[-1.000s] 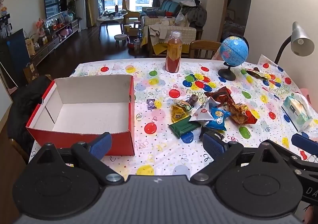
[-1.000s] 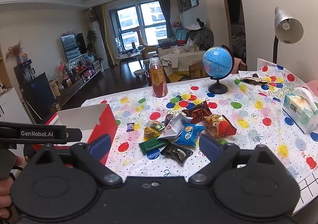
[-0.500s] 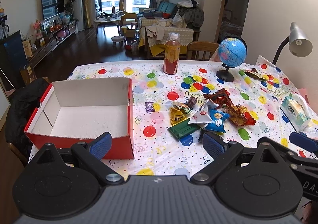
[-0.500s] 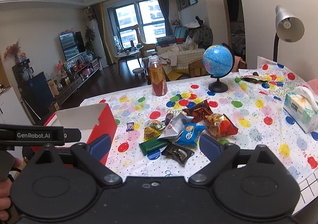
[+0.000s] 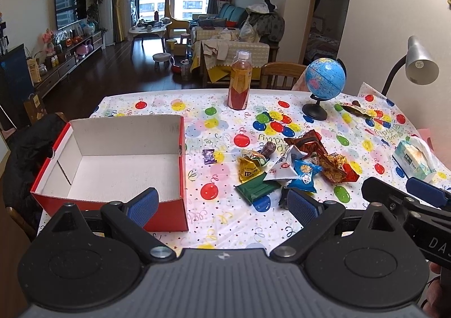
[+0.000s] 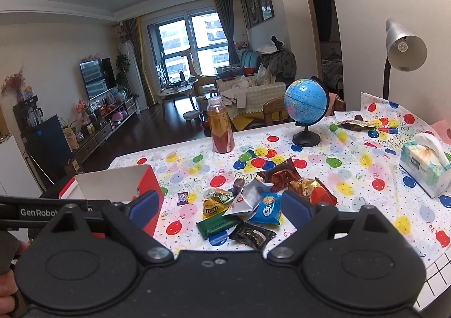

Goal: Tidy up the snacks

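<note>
Nearest, both pairs of tongs hang over the near edge of the desk (image 5: pixel 225 230), spread wide with nothing between their ribbed blue pads: the left tongs (image 5: pixel 224 203) point between the box and the heap, the right tongs (image 6: pixel 221 206) straight at the snacks. Just ahead of the right tongs lies a black glossy wrapper (image 6: pixel 252 233), flat and crinkled, with a green foil bar (image 6: pixel 218 225) touching it on its left. Beyond these sit a puffed blue cookie pouch (image 6: pixel 267 209), a yellow candy bag (image 6: pixel 212 206), a silver pillow pack (image 6: pixel 248 199) and red-and-gold crinkly packets (image 6: pixel 313 191), all overlapping. A small purple sweet (image 5: pixel 209 155) lies apart, between the heap and the box. Ahead and left of the left tongs, the red cardboard box (image 5: pixel 166 216) stands open and empty, white inside. Likely the first pick comes next; taking the loose black wrapper by a flat edge, pinching across the seam, should avoid dragging its neighbours. Farther off stand a bottle (image 5: pixel 239 83) and a globe (image 5: pixel 325 79).
</note>
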`<control>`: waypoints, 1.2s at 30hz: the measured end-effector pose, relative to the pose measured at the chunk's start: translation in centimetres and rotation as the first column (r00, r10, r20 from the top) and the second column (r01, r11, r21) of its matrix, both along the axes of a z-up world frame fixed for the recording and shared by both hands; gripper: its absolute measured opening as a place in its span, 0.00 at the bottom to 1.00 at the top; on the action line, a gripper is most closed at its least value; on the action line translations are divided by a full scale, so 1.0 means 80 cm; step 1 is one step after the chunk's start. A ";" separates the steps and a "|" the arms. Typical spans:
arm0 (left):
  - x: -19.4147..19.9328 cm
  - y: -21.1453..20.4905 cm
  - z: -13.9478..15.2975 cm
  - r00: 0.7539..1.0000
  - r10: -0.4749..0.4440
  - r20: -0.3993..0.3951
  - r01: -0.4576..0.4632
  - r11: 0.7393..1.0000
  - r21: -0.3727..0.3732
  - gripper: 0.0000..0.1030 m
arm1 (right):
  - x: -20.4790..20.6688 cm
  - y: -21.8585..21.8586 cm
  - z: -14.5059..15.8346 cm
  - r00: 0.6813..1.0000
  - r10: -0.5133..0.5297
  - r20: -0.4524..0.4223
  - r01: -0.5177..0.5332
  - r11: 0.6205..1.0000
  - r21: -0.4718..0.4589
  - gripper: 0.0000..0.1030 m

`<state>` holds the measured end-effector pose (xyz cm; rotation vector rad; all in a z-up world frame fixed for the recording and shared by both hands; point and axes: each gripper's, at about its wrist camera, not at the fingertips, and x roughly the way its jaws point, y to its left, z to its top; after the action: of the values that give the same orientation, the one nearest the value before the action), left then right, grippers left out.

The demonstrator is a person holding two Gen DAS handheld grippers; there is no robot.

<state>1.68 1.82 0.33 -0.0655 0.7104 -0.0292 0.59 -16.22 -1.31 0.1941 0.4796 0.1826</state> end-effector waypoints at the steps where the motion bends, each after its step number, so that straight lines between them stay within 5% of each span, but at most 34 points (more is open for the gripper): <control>1: 0.001 0.001 0.000 1.000 -0.003 0.001 0.003 1.000 -0.003 0.96 | 0.001 0.000 0.000 1.000 0.003 -0.002 -0.003 1.000 0.008 0.90; 36: 0.043 0.027 -0.006 0.997 -0.083 -0.003 0.083 0.996 -0.025 0.96 | 0.022 0.031 0.003 0.998 -0.069 -0.014 0.068 0.997 -0.021 0.90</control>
<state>5.09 3.99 -0.11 -0.0599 0.7163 -0.1177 2.34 -13.71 -1.10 0.1919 0.4888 0.1091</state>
